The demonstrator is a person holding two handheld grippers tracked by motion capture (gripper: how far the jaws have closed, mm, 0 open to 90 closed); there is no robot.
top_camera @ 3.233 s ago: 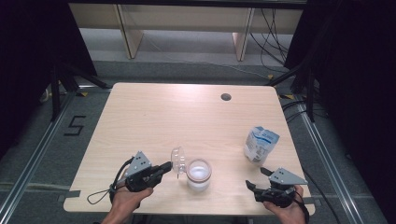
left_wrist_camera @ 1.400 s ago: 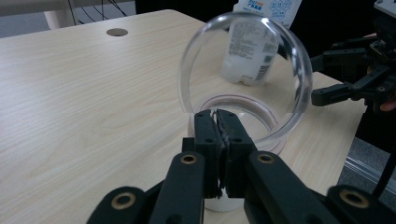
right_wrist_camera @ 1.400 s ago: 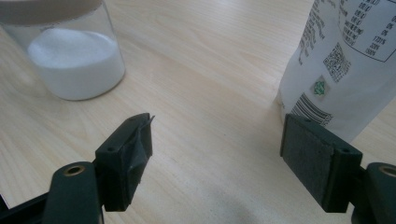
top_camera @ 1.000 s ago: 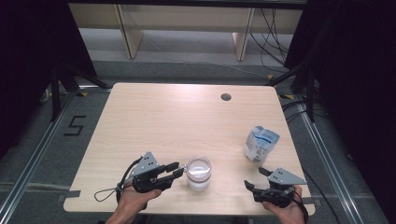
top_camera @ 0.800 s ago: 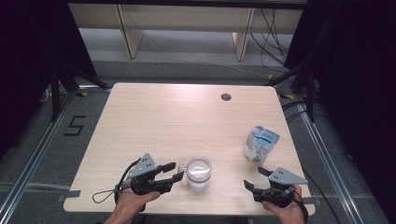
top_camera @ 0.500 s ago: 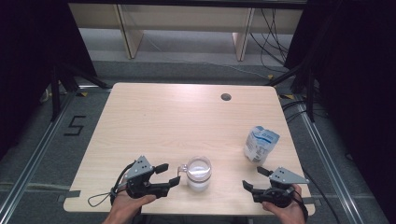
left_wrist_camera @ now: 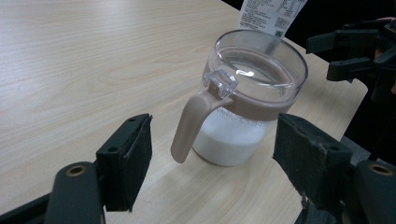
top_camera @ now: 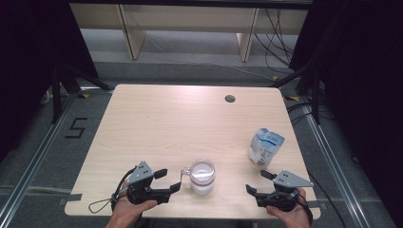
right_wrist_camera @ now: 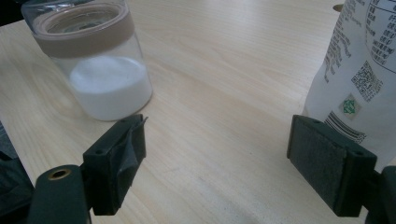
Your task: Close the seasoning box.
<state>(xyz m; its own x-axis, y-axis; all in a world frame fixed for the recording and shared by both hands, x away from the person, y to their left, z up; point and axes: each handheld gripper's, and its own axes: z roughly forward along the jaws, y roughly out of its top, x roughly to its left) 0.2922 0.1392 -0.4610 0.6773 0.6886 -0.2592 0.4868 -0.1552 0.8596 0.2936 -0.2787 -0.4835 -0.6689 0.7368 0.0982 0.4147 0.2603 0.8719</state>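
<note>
left gripper (top_camera: 170, 180) near edge, jaws just opened wide, jar handle between them untouched | right gripper (top_camera: 255, 183) wide, nothing in it | jar (top_camera: 202, 175) of white powder between them | bag (top_camera: 265, 147) far right, top cut off in gripper views
</note>
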